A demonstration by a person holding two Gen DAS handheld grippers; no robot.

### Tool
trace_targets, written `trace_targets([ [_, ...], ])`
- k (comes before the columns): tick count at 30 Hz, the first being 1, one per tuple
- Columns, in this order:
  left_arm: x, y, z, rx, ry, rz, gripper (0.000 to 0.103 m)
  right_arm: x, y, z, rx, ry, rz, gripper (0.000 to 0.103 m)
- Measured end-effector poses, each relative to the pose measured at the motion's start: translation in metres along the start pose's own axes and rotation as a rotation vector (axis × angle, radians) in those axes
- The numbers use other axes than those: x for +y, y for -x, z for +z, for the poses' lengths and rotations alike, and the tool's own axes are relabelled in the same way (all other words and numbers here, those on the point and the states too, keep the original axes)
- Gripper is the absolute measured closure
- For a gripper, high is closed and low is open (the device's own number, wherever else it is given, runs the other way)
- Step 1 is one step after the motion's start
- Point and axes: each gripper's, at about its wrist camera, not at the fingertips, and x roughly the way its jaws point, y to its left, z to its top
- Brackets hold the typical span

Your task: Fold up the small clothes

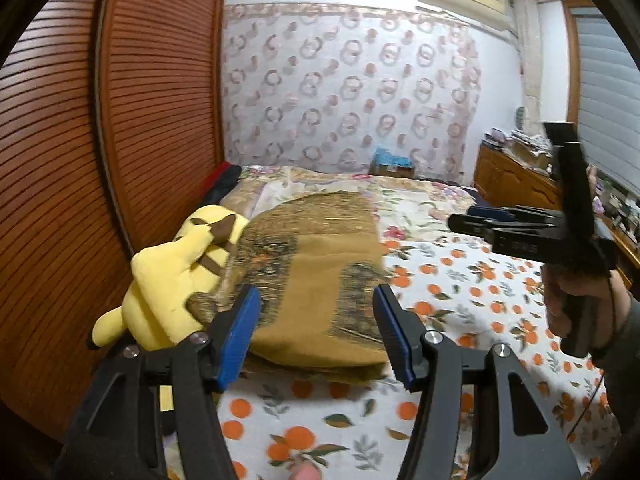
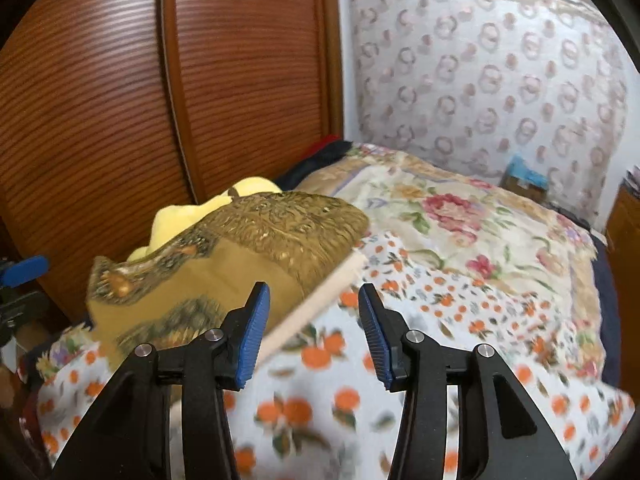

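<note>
A folded mustard-brown patterned cloth [image 1: 316, 264] lies on the bed's orange-print sheet [image 1: 460, 292]. My left gripper [image 1: 317, 296] hovers just in front of it, open, with nothing between its blue pads. In the right wrist view the same cloth [image 2: 248, 248] rests on a pale flat layer [image 2: 320, 300]. My right gripper [image 2: 314, 292] is open beside the cloth's right edge and holds nothing. In the left wrist view a hand carries the right gripper [image 1: 472, 218] above the sheet, apart from the cloth. The left gripper's blue pad [image 2: 24, 268] shows at the far left edge.
A yellow plush toy [image 1: 176, 280] lies against the cloth's left side. A brown louvred wardrobe [image 1: 120, 120] stands close along the bed's left. A floral quilt [image 2: 460, 220] covers the far half of the bed. A cluttered wooden dresser [image 1: 512, 184] stands at the right.
</note>
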Motion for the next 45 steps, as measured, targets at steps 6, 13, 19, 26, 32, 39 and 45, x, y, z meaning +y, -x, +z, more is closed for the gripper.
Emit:
trace_targets([
  [6,-0.037,0.011,-0.002,0.0,-0.043,-0.068,0.045,-0.006,0.076,-0.034,-0.054,-0.056,-0.056,0.043],
  [13,-0.077,0.018,-0.006,-0.002,-0.067,-0.115,0.045,-0.014,0.138,-0.071,-0.085,-0.109,-0.153,0.028],
  [19,-0.104,0.029,-0.004,-0.005,-0.091,-0.155,0.045,-0.024,0.185,-0.102,-0.11,-0.171,-0.261,0.026],
  [26,-0.123,0.051,0.007,-0.046,-0.091,-0.187,0.045,-0.033,0.234,-0.123,-0.159,-0.226,-0.354,0.026],
  [32,-0.136,0.067,0.017,-0.073,-0.11,-0.189,0.045,-0.035,0.271,-0.126,-0.219,-0.258,-0.42,0.026],
  [39,-0.141,0.072,0.02,-0.077,-0.122,-0.186,0.045,-0.033,0.291,-0.128,-0.255,-0.276,-0.465,0.026],
  [45,-0.14,0.076,0.021,-0.084,-0.12,-0.179,0.045,-0.034,0.29,-0.129,-0.254,-0.275,-0.474,0.026],
])
